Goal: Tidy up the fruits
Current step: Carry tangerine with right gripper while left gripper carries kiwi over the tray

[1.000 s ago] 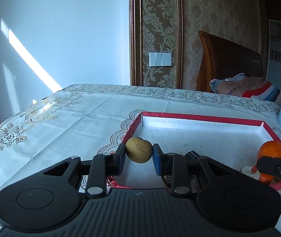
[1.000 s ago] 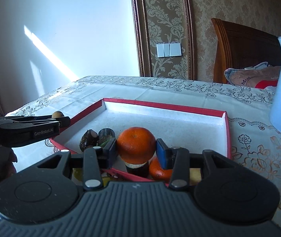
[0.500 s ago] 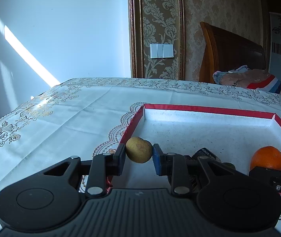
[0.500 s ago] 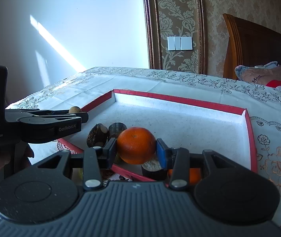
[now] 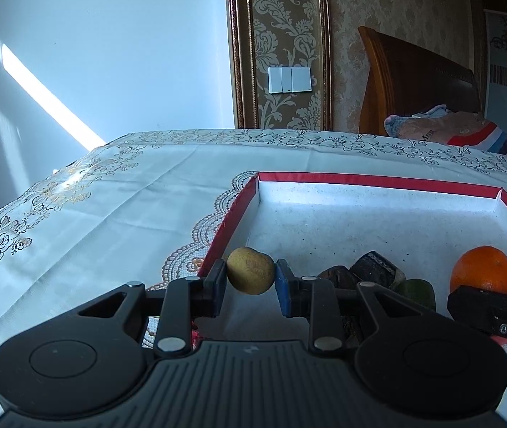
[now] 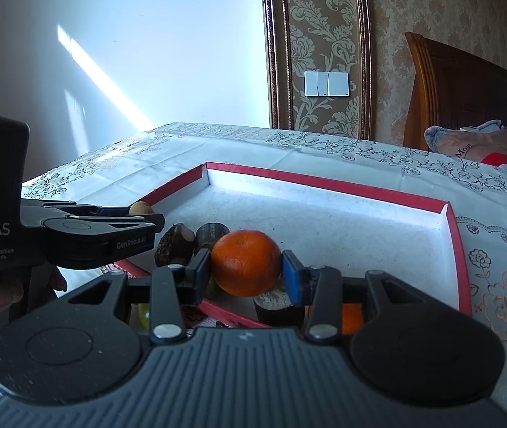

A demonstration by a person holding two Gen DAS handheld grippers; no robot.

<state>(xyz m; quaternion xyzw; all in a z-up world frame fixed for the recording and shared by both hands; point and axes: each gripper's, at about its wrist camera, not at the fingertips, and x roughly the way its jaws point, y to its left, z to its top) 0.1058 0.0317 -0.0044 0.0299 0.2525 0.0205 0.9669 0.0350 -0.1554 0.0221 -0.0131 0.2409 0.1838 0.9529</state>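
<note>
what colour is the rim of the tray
Red rim around a white inside; clearest in the right wrist view.

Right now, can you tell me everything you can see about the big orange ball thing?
The orange is a round, bright fruit with dimpled, slightly glossy skin and a small stem dimple on top. The right gripper has its jaws shut on its two sides, holding it over the near part of the red-edged white tray. Dark fruits lie in the tray to its left. Only the jaws appear to touch it.

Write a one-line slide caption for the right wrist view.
Right gripper holds an orange over the red-rimmed tray; left gripper carries a small tan fruit.
</note>
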